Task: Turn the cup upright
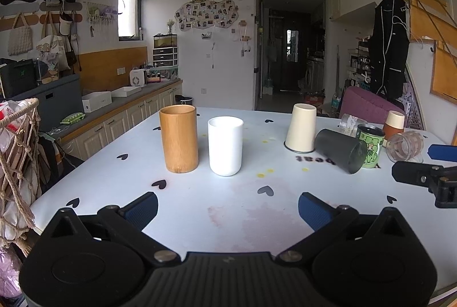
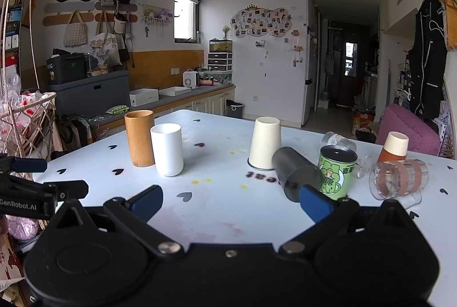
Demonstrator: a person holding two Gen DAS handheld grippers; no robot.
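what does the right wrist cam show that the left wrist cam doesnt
Only the right wrist view shows the left gripper's side with its GenRobot.AI lettering, and the stemmed base of the clear glass lying behind the green can.

Only the left wrist view shows the right gripper from outside, entering at the right edge.

Both show the upright wooden cup, upright white cup, inverted cream cup, the dark cup on its side, and the tipped clear cup.

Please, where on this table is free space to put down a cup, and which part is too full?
Free: the table in front of both open grippers, and the gap between the white cup and the upside-down cream cup. Crowded: the right side, around the lying dark cup, green can and lying clear cup.
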